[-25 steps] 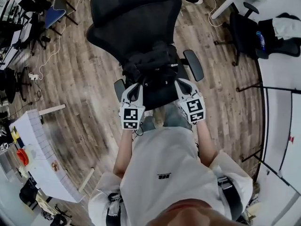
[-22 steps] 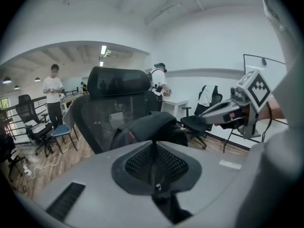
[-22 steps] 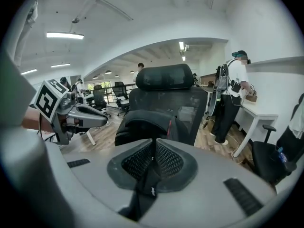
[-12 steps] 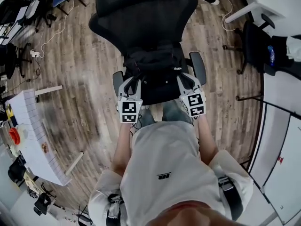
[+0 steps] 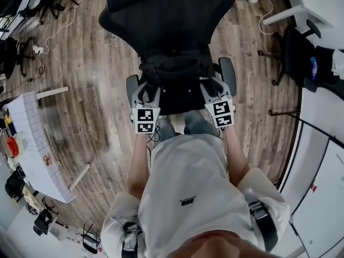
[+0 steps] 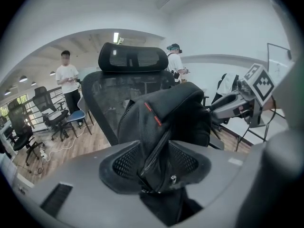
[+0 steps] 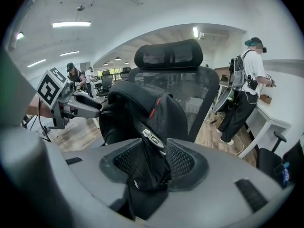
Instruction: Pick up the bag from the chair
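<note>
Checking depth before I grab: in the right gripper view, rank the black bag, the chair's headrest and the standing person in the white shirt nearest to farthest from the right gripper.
1. Black bag: between the right gripper's fingers, which have just been opening.
2. Headrest: behind the bag, top centre.
3. Person in the white shirt: farthest back, at the far right.

An open-plan office: a mesh office chair [image 5: 172, 15] on wood-plank flooring [image 5: 86, 90], white desks [image 5: 317, 7] at the head view's upper right, spare swivel chairs [image 6: 21, 127] and ceiling strip lights [image 7: 71, 24] behind
</note>
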Motion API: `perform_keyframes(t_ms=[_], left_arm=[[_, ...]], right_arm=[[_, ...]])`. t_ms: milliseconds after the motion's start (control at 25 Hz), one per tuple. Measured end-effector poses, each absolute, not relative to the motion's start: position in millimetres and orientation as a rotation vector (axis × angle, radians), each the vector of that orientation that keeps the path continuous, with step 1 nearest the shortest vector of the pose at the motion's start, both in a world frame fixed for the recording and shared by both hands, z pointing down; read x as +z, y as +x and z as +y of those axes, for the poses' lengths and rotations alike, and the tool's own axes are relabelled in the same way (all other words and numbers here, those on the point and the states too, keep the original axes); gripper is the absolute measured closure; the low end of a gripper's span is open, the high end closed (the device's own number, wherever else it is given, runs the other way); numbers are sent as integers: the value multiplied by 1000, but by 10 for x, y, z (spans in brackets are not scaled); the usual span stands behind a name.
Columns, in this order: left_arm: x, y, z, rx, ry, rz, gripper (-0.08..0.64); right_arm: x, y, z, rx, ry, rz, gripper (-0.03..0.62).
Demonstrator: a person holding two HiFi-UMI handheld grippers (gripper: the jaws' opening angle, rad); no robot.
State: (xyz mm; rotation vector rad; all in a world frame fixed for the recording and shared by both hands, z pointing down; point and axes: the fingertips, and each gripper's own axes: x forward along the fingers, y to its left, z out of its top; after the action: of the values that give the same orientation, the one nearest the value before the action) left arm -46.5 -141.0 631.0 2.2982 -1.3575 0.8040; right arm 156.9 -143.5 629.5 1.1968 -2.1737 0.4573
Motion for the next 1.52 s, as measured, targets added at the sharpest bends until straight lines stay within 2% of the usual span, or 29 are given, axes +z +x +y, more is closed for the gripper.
perform_keyframes(t_ms=[440, 920, 1120, 1320, 1520], left_arm=[[6513, -472, -1540, 800, 2247, -1371, 357], [6658, -424, -1657, 745, 2228, -1371, 360], [6664, -433, -1698, 743, 2237, -1392, 411], [6697, -449, -1715, 748, 2231, -1418, 479], [6685, -436, -1723, 725, 2213, -1415, 511]], right_arm=[[6557, 1489, -1611, 478, 1142, -2181, 413], [6683, 1457, -1795, 471, 1228, -2184, 429], [6694, 1424, -1832, 457, 1257, -2207, 483], [6725, 1403, -1817, 504, 1287, -2217, 502], [6710, 1388, -1827, 530, 1290, -2219, 515]])
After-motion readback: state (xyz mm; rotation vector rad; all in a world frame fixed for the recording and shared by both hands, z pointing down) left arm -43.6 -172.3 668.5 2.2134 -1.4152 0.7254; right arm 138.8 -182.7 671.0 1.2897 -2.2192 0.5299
